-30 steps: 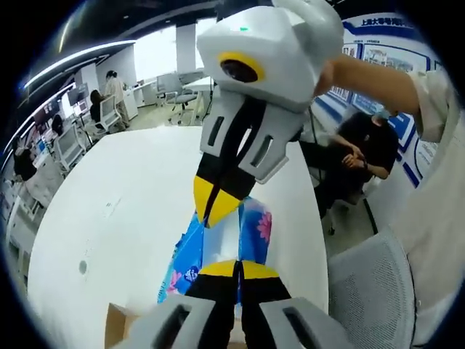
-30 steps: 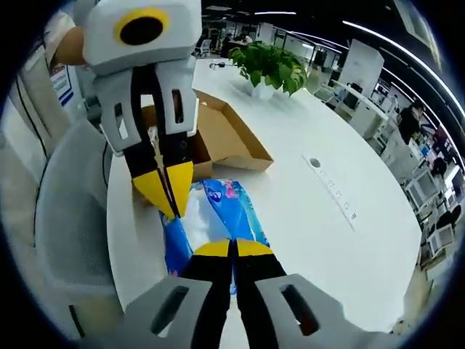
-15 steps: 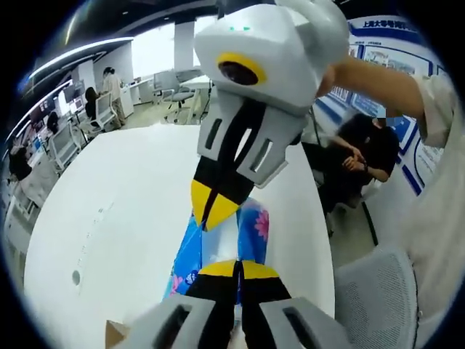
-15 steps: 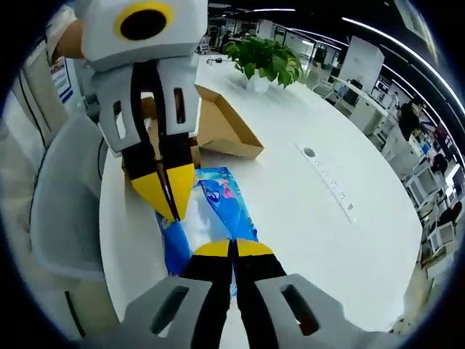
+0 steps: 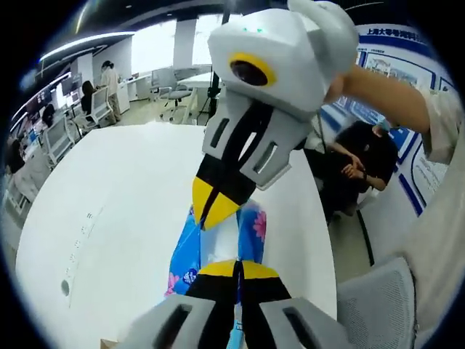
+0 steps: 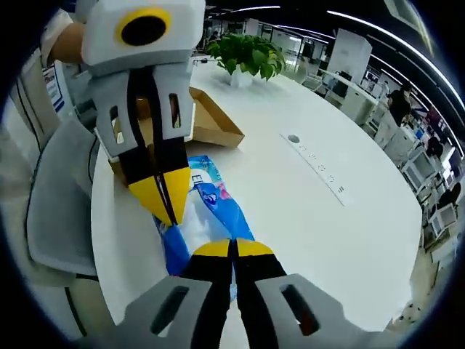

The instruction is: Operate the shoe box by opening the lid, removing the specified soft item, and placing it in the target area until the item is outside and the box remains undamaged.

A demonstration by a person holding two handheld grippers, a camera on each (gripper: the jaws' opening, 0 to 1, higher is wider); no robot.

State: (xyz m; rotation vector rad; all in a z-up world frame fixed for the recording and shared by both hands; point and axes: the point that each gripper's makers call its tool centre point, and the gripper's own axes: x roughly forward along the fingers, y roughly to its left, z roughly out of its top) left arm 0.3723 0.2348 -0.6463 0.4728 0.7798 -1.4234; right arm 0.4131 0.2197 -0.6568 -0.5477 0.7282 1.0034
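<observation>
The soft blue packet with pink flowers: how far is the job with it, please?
Done: the brown cardboard shoe box lies open, and the soft blue plastic packet with pink flowers is outside it. In hand: the left gripper and the right gripper each pinch one end of the packet over the white table. Left: set it down in the target area and let go.

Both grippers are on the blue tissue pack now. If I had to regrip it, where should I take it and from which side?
Take the blue tissue pack by its short ends, one gripper from each end, as the left gripper and right gripper do now. It is long, flat and soft, so end pinches probably keep it from sagging.
</observation>
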